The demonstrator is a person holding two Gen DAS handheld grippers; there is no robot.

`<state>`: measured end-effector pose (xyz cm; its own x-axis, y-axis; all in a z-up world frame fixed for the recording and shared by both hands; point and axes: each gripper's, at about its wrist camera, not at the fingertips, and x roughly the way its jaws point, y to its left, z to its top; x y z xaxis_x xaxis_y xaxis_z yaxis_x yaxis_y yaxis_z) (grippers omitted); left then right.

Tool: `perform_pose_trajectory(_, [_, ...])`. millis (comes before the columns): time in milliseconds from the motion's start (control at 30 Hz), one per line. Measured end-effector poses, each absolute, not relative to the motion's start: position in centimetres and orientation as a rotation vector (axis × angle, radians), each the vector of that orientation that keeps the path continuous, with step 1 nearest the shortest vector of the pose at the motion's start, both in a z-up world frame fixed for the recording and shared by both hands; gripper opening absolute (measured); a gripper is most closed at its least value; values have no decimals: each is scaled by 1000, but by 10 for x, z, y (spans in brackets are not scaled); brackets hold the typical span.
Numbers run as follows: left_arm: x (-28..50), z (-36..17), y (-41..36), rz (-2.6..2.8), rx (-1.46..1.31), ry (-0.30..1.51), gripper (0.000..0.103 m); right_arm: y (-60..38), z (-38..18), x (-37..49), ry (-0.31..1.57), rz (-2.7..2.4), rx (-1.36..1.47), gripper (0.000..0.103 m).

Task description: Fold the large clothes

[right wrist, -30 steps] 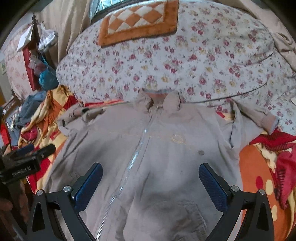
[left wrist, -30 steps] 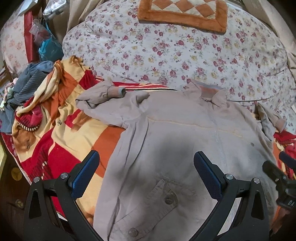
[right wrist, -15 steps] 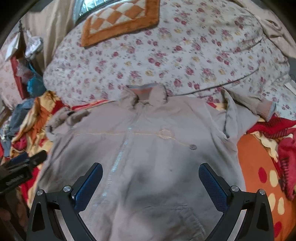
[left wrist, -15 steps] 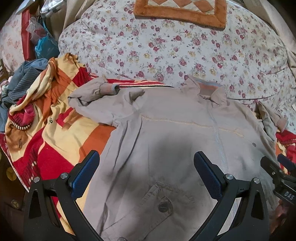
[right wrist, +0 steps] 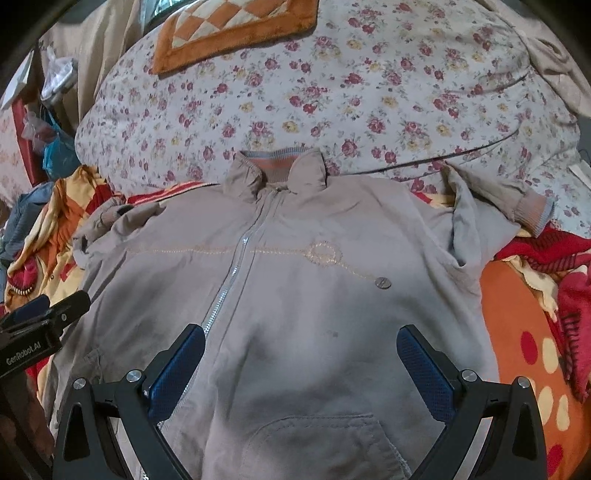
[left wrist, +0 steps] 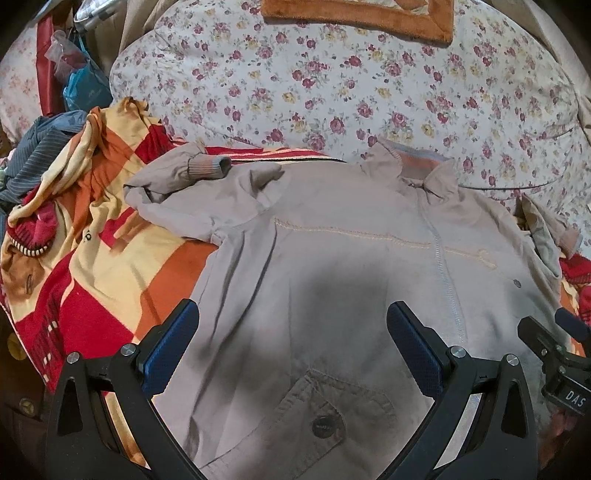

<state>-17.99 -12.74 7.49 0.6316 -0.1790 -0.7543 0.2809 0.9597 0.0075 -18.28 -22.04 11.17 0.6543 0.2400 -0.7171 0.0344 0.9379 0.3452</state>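
A grey-beige zip jacket (left wrist: 332, 251) lies spread front-up on the bed, collar away from me; it also shows in the right wrist view (right wrist: 295, 280). Its left sleeve (left wrist: 177, 177) is bent back with the cuff on the shoulder. Its right sleeve (right wrist: 491, 206) is bent beside the body. My left gripper (left wrist: 291, 339) is open and empty above the jacket's lower left part. My right gripper (right wrist: 301, 358) is open and empty above the jacket's lower middle. Each gripper shows at the edge of the other's view, the right one in the left wrist view (left wrist: 554, 350) and the left one in the right wrist view (right wrist: 37, 332).
A red, orange and yellow blanket (left wrist: 92, 258) lies under the jacket. A floral quilt (left wrist: 332, 81) is heaped behind the collar, with an orange checked mat (right wrist: 229, 33) on top. A pile of clothes (left wrist: 40, 147) and bags (left wrist: 81, 81) sit at the far left.
Both grippers have moved a little forward and lower over the jacket, which now fills more of each view. Both stay open. The jacket has not moved.
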Motion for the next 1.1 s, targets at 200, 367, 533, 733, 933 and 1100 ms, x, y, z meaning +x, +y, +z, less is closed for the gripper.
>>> perform_pose_trajectory(200, [-174, 69, -125, -253, 129, 859, 102, -216, 107, -181, 867, 121, 336, 103])
perform_pose_trajectory(367, [-170, 67, -123, -246, 124, 863, 102, -216, 104, -180, 872, 116, 333, 103])
perform_pose_trajectory(533, [-170, 62, -123, -245, 132, 871, 102, -215, 102, -181, 879, 114, 333, 103])
perform_pose_trajectory(733, [-169, 60, -123, -243, 132, 873, 102, -213, 99, -180, 890, 117, 328, 103])
perform_pose_trajectory(933, [-166, 58, -121, -237, 131, 878, 102, -212, 97, -179, 896, 118, 326, 103])
perform_pose_trajectory(1100, [-160, 57, -118, -230, 132, 883, 102, -211, 95, -178, 902, 121, 327, 103])
